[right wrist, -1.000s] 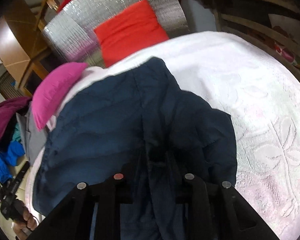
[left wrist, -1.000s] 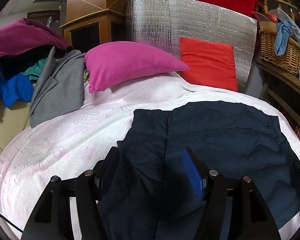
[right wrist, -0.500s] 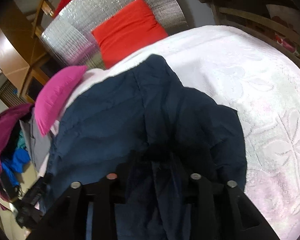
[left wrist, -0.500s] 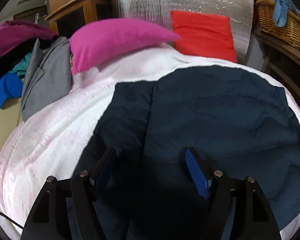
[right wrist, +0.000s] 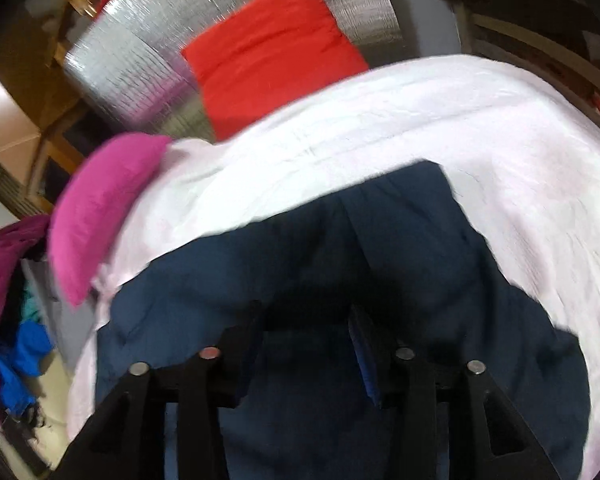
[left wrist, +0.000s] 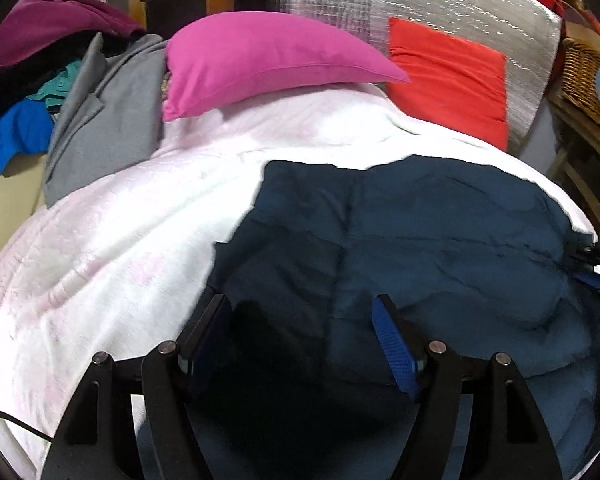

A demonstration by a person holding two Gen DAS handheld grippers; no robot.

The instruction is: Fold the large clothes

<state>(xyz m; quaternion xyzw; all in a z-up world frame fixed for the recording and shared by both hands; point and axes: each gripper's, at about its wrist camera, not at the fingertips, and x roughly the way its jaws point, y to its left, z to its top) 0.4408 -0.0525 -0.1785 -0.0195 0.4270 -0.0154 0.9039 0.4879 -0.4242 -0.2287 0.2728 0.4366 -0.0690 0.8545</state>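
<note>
A dark navy quilted jacket (left wrist: 440, 240) is spread flat on the white bedspread (left wrist: 120, 248) of the bed. Its stitched panels and a lengthwise seam are seen, with one side folded over and its near edge in shadow.

No legible text, label, brand, number or sign appears in either wrist view, whether on the navy quilted jacket (left wrist: 440, 240) or on anything surrounding it.

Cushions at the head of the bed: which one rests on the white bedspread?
The pink cushion lies on the white bedspread; the red cushion stands behind it against the silver foil panel.
</note>
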